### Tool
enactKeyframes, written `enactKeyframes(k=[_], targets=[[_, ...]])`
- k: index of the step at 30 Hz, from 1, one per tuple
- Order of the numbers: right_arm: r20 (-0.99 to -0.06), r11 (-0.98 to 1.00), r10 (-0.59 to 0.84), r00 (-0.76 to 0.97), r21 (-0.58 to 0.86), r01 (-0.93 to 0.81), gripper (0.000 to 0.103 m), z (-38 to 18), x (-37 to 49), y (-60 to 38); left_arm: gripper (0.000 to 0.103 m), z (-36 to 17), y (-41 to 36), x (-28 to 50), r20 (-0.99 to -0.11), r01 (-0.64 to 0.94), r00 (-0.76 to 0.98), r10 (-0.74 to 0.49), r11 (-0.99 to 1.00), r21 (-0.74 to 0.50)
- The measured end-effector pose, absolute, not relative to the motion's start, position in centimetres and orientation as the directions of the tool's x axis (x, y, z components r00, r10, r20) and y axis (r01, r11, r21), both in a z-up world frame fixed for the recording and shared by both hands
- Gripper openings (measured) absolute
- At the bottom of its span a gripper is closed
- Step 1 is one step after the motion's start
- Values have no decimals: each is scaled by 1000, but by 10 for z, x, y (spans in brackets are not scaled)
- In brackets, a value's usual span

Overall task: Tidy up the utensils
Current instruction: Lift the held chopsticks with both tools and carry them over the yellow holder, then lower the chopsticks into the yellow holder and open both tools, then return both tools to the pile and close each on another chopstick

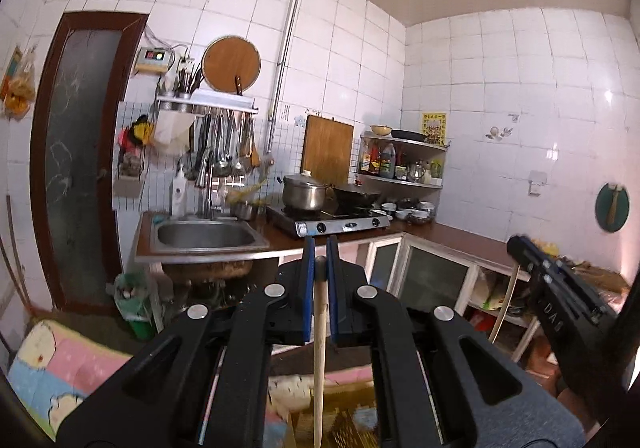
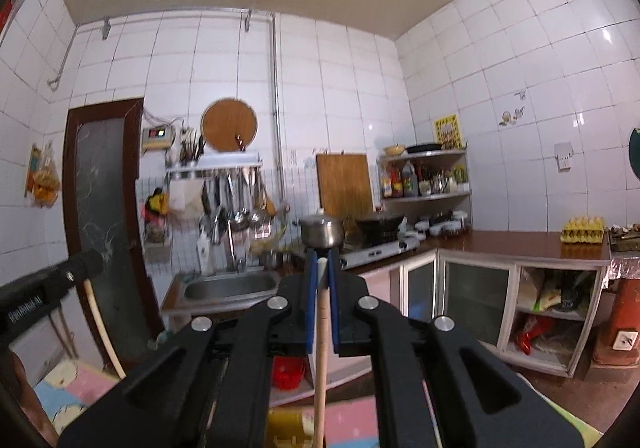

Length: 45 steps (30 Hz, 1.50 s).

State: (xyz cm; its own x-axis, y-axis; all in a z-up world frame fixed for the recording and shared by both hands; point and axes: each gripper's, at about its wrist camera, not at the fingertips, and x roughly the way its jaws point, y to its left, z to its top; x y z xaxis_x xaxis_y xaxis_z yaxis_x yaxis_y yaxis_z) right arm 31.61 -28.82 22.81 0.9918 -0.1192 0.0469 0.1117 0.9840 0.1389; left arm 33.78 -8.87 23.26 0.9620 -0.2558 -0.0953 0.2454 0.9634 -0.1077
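My left gripper [image 1: 320,248] is shut on a wooden utensil handle [image 1: 319,348] that hangs down between its blue pads; the utensil's head is hidden. My right gripper [image 2: 321,260] is shut on a second wooden handle [image 2: 321,352], pale at its top end. Each gripper shows in the other's view: the right one [image 1: 560,288] at the right with its handle [image 1: 505,304] hanging down, the left one [image 2: 44,292] at the left with its handle [image 2: 100,324]. Both are held high, well back from the counter. A utensil rack [image 1: 208,104] with hanging ladles is on the far wall.
A steel sink [image 1: 204,234] and a gas stove [image 1: 332,222] with a pot [image 1: 302,192] and a wok [image 1: 356,194] line the far counter. A corner shelf [image 1: 404,164] holds bottles. An egg tray [image 2: 582,230] sits on the right counter. A patterned mat [image 1: 60,360] covers the floor below.
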Motion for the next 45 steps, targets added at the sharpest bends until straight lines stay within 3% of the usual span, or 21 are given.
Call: enactKeyframes(k=[4,10,16,17,19,21,27,30,40,45], targets=[[29,982,-99,995,167,93,6,210,345,-290,4,203,-102,373,-145,253,952,-268,961,-116],[-79,989,-45,996,140,56,6,144,370,-284,4,138,-111,397,-240,241,936,-256,966,-92],[-193,993,-6,981,116,29,7,110,374,-279,5,121,-96,402,-311,225,917,-250,968,-115],[-224,995,-16,974,96,38,7,112,373,-278,10,124,-90,398,-315,213,918,-240,970,-119],[-264,995,-37,964,84,61,12,118,366,-282,33,133,-80,388,-320,189,922,-220,974,-125],[-286,991,-45,957,109,79,56,125,357,-289,65,145,-69,374,-311,167,929,-200,978,-128],[-340,992,-72,938,76,103,60,142,304,-292,99,168,-38,314,-276,115,950,-143,986,-117],[-370,992,-89,925,52,116,63,135,274,-289,98,167,-25,285,-276,93,953,-126,987,-127],[-587,985,-88,805,72,160,63,39,220,-283,98,83,-5,244,-482,31,869,-107,986,-164],[-661,977,-89,745,86,193,63,-9,213,-286,98,31,-9,240,-585,16,806,-87,992,-125]])
